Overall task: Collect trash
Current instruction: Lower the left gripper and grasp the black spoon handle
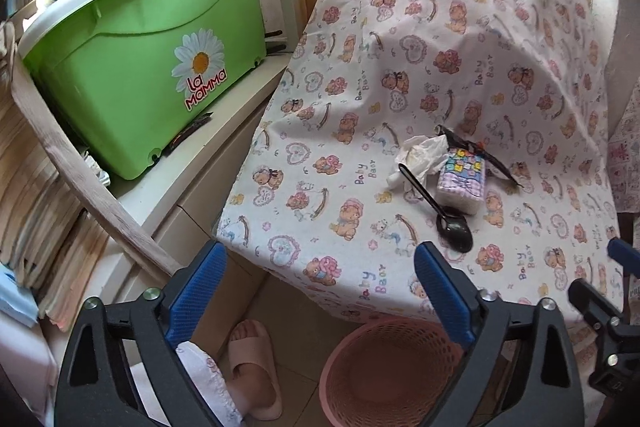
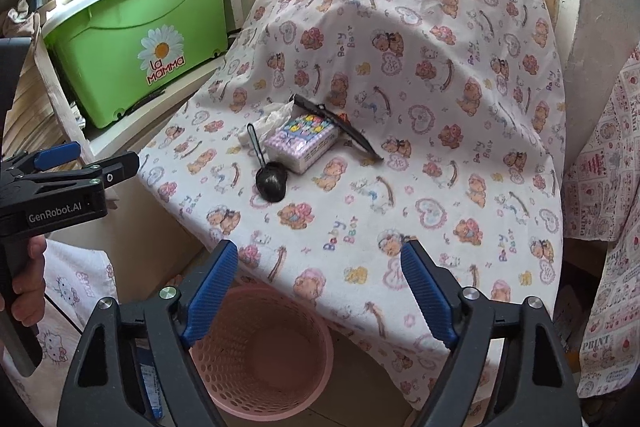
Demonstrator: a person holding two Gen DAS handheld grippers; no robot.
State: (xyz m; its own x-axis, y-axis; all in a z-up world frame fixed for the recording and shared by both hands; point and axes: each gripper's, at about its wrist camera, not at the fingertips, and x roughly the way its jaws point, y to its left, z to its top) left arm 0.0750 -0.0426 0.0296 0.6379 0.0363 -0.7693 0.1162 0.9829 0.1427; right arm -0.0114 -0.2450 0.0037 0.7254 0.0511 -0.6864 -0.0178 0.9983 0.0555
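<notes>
I hold both grippers back from the table edge, above the pink basket [image 2: 260, 351] that stands on the floor in front of the table. The left gripper [image 1: 320, 291] has its jaws spread wide with nothing between the blue pads, and the right gripper [image 2: 320, 291] is likewise wide and empty. The trash lies in one cluster on the bear-print tablecloth [image 2: 400, 67]: a black plastic spoon [image 2: 269, 174], a crumpled white tissue [image 2: 272, 121], a patterned tissue packet [image 2: 302, 143] and a thin black wrapper strip [image 2: 340, 125] behind the packet. From the right gripper the cluster lies ahead and slightly to the left; from the left gripper it lies ahead and clearly to the right. I judge the right gripper to be the better aligned, though neither is close. The spoon is the nearest item: its bowl points toward me and its handle runs away, touching the tissue and lying just beside the packet. That long axis runs roughly along my line of approach, so I judge that the jaws can straddle the handle crosswise without turning the wrist. The basket sits directly below both grippers, so the carry after any pick should be short.
</notes>
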